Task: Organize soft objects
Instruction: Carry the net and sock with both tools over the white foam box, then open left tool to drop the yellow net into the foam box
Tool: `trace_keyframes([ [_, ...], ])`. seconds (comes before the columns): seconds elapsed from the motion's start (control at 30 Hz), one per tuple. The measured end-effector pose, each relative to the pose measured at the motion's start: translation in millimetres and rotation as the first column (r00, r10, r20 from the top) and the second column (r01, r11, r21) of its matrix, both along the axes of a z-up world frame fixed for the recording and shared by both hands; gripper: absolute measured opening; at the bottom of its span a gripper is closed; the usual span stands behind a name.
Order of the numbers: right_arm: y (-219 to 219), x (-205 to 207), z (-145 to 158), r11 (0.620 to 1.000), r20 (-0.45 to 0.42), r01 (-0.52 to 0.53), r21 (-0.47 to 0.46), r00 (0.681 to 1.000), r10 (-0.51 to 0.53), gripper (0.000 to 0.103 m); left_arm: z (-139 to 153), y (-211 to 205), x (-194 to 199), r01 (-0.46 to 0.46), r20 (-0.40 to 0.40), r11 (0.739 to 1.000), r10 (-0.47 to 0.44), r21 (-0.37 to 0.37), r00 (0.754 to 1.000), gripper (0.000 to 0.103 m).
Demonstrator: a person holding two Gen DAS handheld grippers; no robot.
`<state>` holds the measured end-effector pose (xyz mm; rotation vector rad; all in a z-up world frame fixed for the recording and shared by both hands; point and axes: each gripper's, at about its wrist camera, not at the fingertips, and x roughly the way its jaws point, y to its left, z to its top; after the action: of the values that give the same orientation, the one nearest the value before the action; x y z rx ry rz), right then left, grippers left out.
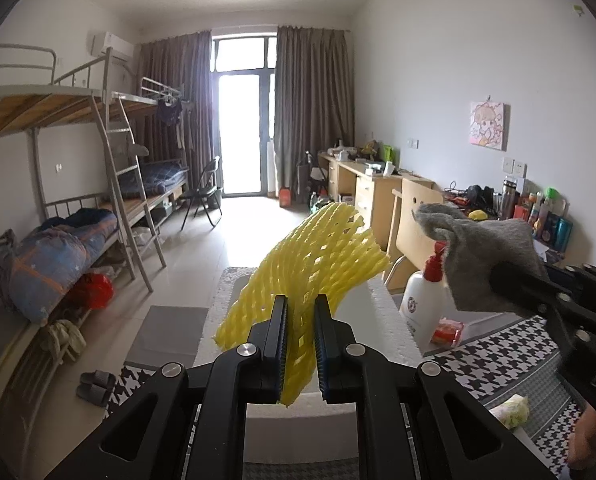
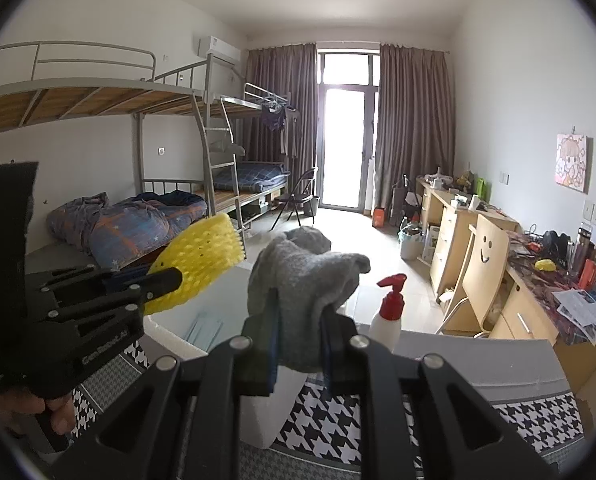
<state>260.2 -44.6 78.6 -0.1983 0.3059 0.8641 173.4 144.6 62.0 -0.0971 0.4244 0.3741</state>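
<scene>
Closest to my left cam is the left claw (image 1: 301,344), clamped tight on a yellow foam mesh fruit sleeve (image 1: 309,268) that sticks up and fans out above the pads, well clear of the white styrofoam box (image 1: 381,312) underneath it. Over on the right cam the right claw (image 2: 298,344) is pinched narrow on a grey knitted sock (image 2: 298,276), which bunches up and flops over the top of the fingers. Both soft things are up in the air, side by side, neither touching the black-and-white houndstooth cloth on the worktop (image 2: 333,420). A white pump bottle with a red nozzle (image 2: 389,308) stands just past the sock, beside the foam box. From the right cam I can see a hand (image 2: 54,412) wrapped around the left claw's handle. Something pale green and crinkly (image 1: 511,416) lies on the cloth at the lower right of the left view; can't tell what it is.
</scene>
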Motion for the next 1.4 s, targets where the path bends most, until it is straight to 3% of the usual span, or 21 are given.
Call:
trace_keyframes([
  [0.73, 21, 3, 0, 0.999, -0.001, -0.010, -0.037, 1.000, 0.010, 0.021, -18, 24, 38, 0.015, -0.104, 0.998, -0.021, -0.061, 0.994, 0.013],
  [0.83, 24, 5, 0, 0.999, -0.004, -0.004, -0.043, 1.000, 0.004, 0.021, -21, 26, 41, 0.015, -0.119, 0.997, -0.023, -0.069, 0.993, 0.030],
  [0.9, 25, 7, -1, 0.999, -0.008, -0.003, -0.046, 1.000, 0.002, 0.021, -22, 28, 41, -0.001, -0.120, 0.998, -0.007, -0.066, 0.993, 0.058],
  [1.1, 28, 8, -4, 0.999, -0.016, 0.004, -0.052, 1.000, -0.005, 0.021, -19, 35, 30, -0.044, -0.088, 0.998, 0.040, -0.049, 0.995, 0.088],
  [1.3, 36, 9, -3, 0.998, -0.021, -0.009, -0.061, 1.000, 0.008, 0.021, -9, 41, 14, -0.108, -0.043, 0.993, 0.106, -0.038, 0.993, 0.101],
  [1.4, 41, 11, -4, 0.998, -0.024, -0.013, -0.065, 1.000, 0.012, 0.021, -6, 41, 9, -0.127, -0.031, 0.992, 0.126, -0.027, 0.992, 0.102],
])
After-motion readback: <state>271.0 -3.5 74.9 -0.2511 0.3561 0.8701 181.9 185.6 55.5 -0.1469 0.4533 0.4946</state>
